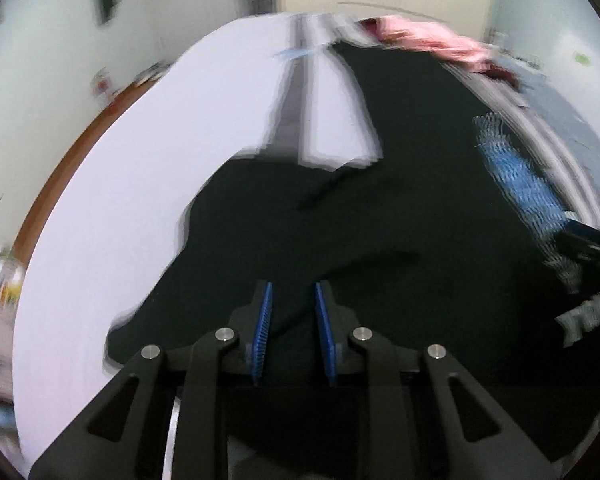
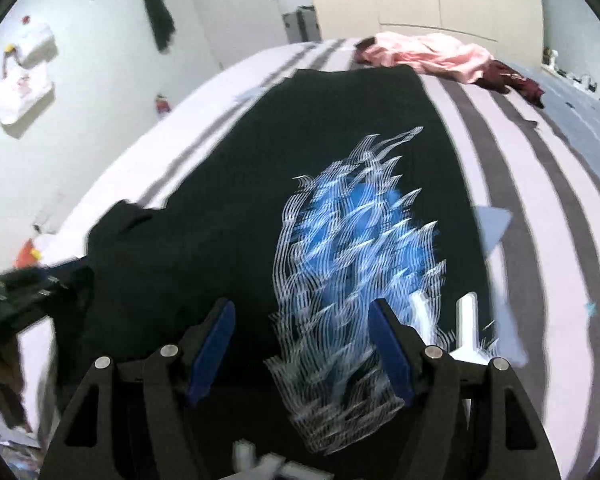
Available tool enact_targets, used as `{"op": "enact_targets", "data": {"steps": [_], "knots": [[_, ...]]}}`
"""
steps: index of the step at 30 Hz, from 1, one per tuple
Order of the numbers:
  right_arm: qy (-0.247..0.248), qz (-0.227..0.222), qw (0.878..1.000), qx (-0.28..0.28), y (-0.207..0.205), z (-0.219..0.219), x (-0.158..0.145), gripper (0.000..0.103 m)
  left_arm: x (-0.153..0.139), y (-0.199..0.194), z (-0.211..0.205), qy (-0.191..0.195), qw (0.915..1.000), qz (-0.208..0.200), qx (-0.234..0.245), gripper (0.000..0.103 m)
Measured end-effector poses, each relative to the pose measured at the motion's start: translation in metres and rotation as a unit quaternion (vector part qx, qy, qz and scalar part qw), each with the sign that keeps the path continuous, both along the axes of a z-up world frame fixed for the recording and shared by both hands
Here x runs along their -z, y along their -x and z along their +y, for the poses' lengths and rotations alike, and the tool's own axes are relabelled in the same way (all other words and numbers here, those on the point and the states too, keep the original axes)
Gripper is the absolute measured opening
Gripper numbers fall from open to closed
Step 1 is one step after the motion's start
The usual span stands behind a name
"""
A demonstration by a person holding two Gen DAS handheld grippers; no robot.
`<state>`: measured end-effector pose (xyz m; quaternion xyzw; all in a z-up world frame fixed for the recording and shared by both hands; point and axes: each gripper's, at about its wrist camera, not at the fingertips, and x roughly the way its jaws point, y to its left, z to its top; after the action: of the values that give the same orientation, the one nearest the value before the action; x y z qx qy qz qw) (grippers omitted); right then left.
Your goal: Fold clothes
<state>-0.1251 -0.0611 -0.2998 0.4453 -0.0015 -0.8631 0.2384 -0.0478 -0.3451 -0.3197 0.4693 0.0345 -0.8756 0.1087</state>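
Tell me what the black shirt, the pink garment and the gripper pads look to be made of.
Black shirt: soft knit, likely cotton, matte, lying limp with a printed blue-white graphic.
Pink garment: thin soft fabric, crumpled in loose folds; fibre unclear.
Gripper pads: blue, probably rubber or moulded plastic; ribbed teeth show in the left wrist view.

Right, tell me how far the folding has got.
Done: the black T-shirt lies spread on the striped bedsheet, blue-and-white print up; no fold shows yet. In hand: nothing. The left gripper hangs over the black cloth with a narrow gap between its jaws, nothing in it; the right gripper is open over the print. Left: every fold, plus the pink garment and the maroon garment beyond.
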Motion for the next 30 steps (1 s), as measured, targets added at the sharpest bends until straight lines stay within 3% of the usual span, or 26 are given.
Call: {"op": "enact_targets", "data": {"steps": [2, 7, 10, 13, 15, 19, 23, 29, 30], "knots": [[0.006, -0.001, 1.0, -0.016, -0.016, 0.0, 0.003, 0.066, 0.01, -0.017, -0.02, 0.004, 0.9988, 0.0, -0.049, 0.02], [-0.019, 0.011, 0.998, -0.055, -0.053, 0.023, 0.018, 0.066, 0.0, -0.027, -0.021, 0.012, 0.9965, 0.006, -0.082, 0.02], [-0.032, 0.025, 0.996, -0.074, -0.069, 0.039, 0.022, 0.066, -0.008, -0.036, -0.027, -0.005, 0.9916, 0.013, -0.129, 0.02], [-0.038, 0.033, 0.995, -0.084, -0.082, 0.051, 0.023, 0.066, -0.018, -0.035, -0.028, 0.011, 0.9891, 0.017, -0.146, 0.02], [-0.039, 0.034, 0.995, -0.088, -0.09, 0.059, 0.022, 0.066, -0.025, -0.031, -0.023, 0.018, 0.9903, 0.022, -0.136, 0.02], [-0.046, 0.028, 0.995, -0.086, -0.099, 0.068, 0.012, 0.066, -0.035, 0.004, 0.003, 0.012, 0.9976, 0.043, -0.053, 0.02], [-0.022, 0.031, 0.997, -0.063, -0.098, 0.073, -0.009, 0.066, -0.029, 0.053, 0.015, -0.01, 0.9986, 0.052, 0.011, 0.021], [0.008, 0.045, 0.998, -0.04, -0.07, 0.057, -0.026, 0.066, 0.011, 0.101, -0.015, -0.014, 0.9998, 0.013, 0.0, 0.022], [0.009, 0.049, 0.998, -0.038, -0.063, 0.053, -0.026, 0.066, 0.017, 0.1, -0.025, -0.014, 0.9998, 0.014, -0.008, 0.027]]}}
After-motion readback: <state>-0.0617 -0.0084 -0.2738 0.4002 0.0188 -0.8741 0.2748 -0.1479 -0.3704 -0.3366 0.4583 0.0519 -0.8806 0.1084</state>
